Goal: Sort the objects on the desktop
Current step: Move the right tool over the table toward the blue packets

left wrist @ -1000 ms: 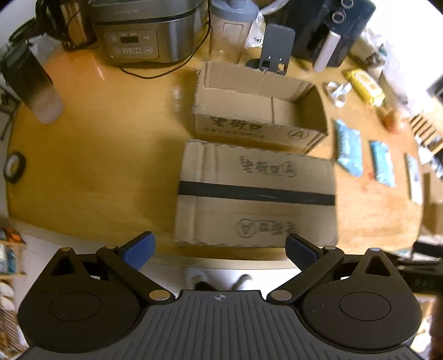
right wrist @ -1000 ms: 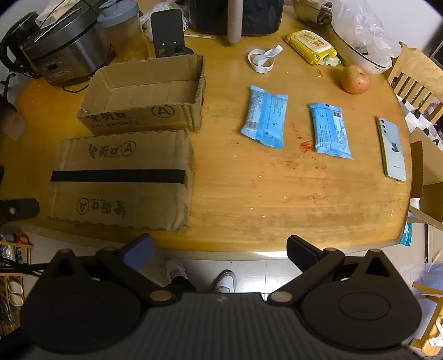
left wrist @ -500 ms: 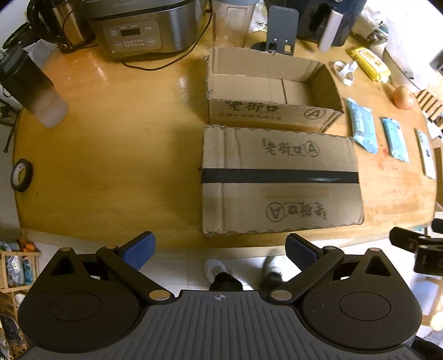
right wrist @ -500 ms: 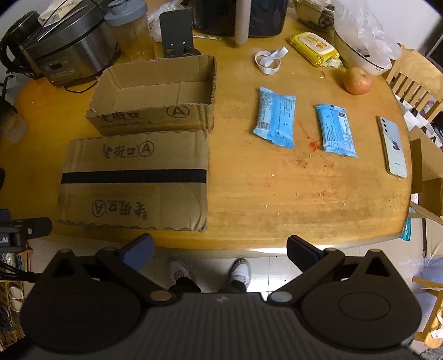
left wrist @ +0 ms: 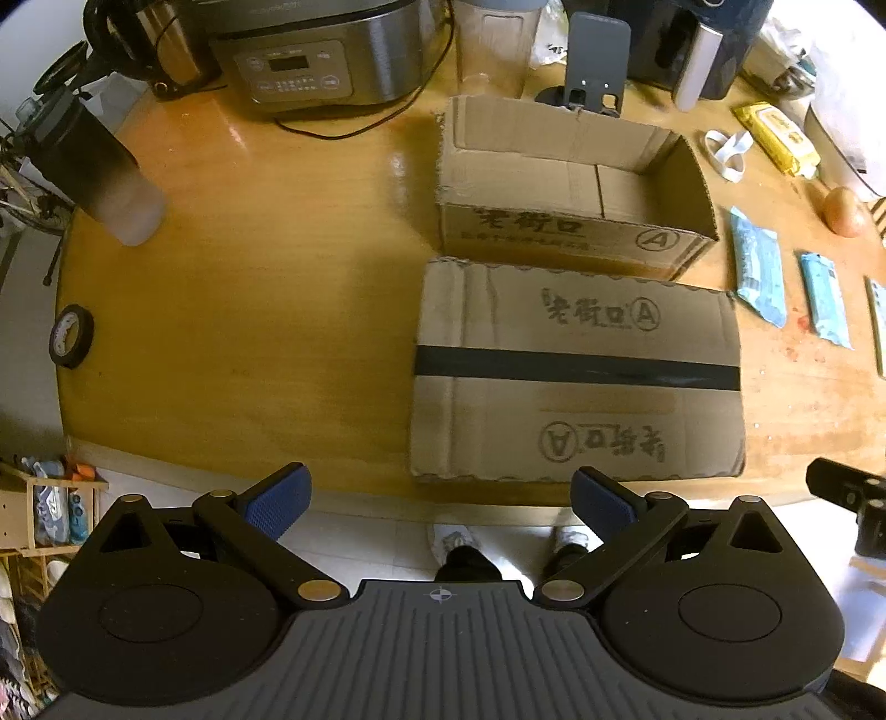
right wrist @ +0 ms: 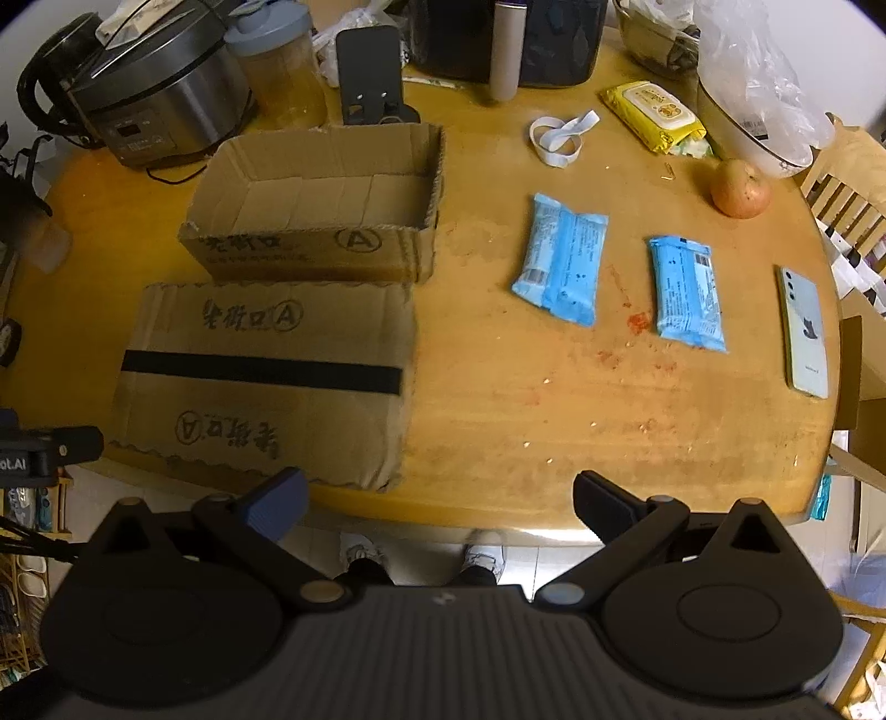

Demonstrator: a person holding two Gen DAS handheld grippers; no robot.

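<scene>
Both grippers are hanging just off the near edge of the wooden table (right wrist: 498, 443), and neither is touching anything. My left gripper (left wrist: 440, 501) has its blue-padded fingers spread wide with nothing between them, and the right gripper (right wrist: 437, 498) is the same, wide apart and not holding anything. Under both I can see a pair of white shoes on the tiled floor.

Closest on the table is a flat cardboard piece (right wrist: 266, 376) with a black tape stripe across it; its near edge reaches the table's edge. Right behind it, touching or nearly so, sits an open cardboard box (right wrist: 315, 221) with nothing in it that I can see.

To the right of the boxes, in the right wrist view, two blue packets lie flat on the bare wood: the nearer-to-box blue packet (right wrist: 562, 266) and a second blue packet (right wrist: 686, 293), apart from each other with some red smears between them. Further right, near the table's edge, is a white phone (right wrist: 803, 332) lying face down.

On the left side, in the left wrist view, a roll of black tape (left wrist: 71, 335) sits near the table's edge, with a dark bottle (left wrist: 99, 177) further back.

Further away there's a white strap loop (right wrist: 559, 138), a yellow wipes pack (right wrist: 653, 116) and an apple (right wrist: 739, 188). Along the back I see a rice cooker (left wrist: 315, 61), a kettle (left wrist: 144, 50), a lidded jar (right wrist: 277, 72), a gray phone stand (right wrist: 368, 77) and a dark appliance (right wrist: 515, 39).
</scene>
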